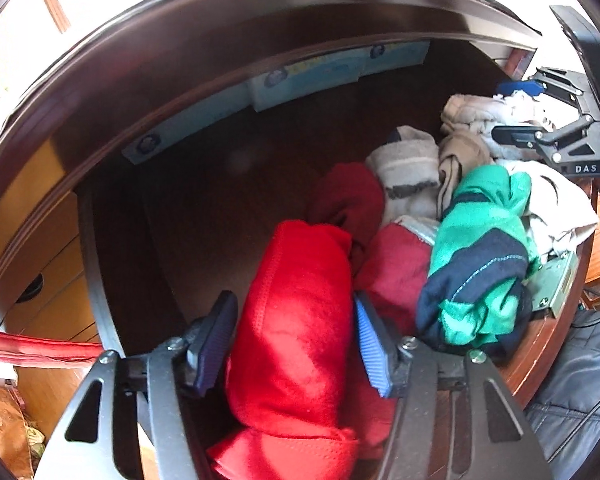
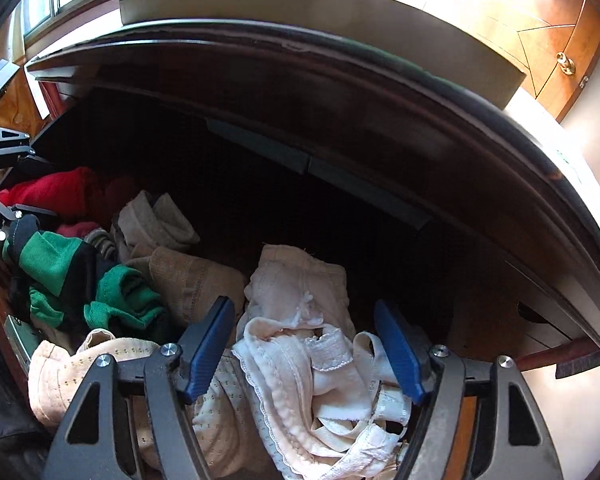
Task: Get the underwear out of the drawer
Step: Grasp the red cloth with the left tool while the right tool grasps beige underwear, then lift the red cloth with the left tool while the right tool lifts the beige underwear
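The open dark wooden drawer (image 1: 204, 208) holds a heap of clothes. My left gripper (image 1: 296, 340) points down into it, and its blue pads (image 1: 374, 348) press both sides of a bright red folded piece of underwear (image 1: 300, 300). In the right wrist view my right gripper (image 2: 304, 348) straddles a white lacy piece of underwear (image 2: 300, 344). Its pads (image 2: 208, 344) stand just off the cloth, so it is open. The red underwear (image 2: 52, 190) shows there at far left.
A green and navy garment (image 1: 480, 256) lies right of the red one, with grey and beige socks (image 1: 412, 172) behind. Pale blue boxes (image 1: 308, 80) line the drawer's back wall. The desk top's edge (image 2: 340, 80) overhangs the drawer. A wooden cabinet (image 1: 40, 248) stands at left.
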{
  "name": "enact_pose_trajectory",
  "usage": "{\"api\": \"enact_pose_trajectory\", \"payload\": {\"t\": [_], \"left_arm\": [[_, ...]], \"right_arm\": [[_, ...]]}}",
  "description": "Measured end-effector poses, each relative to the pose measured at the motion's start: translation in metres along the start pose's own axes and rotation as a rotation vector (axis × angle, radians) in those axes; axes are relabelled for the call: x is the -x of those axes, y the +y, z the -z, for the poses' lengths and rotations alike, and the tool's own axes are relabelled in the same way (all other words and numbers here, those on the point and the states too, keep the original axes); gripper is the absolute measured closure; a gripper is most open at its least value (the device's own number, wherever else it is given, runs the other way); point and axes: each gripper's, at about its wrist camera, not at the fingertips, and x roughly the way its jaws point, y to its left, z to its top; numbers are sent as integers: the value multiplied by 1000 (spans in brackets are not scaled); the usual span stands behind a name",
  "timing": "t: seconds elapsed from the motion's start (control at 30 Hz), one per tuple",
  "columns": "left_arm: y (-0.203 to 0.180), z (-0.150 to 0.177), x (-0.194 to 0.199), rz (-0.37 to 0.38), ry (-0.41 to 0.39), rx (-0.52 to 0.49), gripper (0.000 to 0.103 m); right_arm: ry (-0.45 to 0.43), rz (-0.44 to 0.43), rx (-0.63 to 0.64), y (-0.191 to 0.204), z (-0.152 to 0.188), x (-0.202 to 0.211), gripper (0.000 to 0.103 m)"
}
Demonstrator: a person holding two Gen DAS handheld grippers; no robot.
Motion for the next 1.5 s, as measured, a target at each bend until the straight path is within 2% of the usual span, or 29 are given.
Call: {"api": "enact_pose_trajectory", "payload": {"t": [0.17, 0.23, 0.37, 0.57, 0.8, 1.03, 1.5], "left_arm": [[-7, -3, -4, -6, 1, -12, 46], [-9, -3, -4, -8, -5, -8, 47], [-16, -2, -5, -3, -17, -9, 57], [-19, 1, -2, 3, -49, 0, 61], [-20, 5, 9, -4, -120, 40, 61], [-3, 13, 31, -8, -197, 98, 61], [17, 46, 71, -42, -348, 190, 61]], "right_arm": [[82, -37, 14, -2, -4, -13, 40], [85, -50, 15, -4, -5, -14, 44], [83, -95, 8, -12, 0, -14, 53], [48, -131, -1, -20, 4, -6, 62], [-36, -162, -26, -28, 15, 15, 64], [-119, -179, -21, -34, 21, 40, 65], [-278, -191, 6, -46, 52, 83, 65]]}}
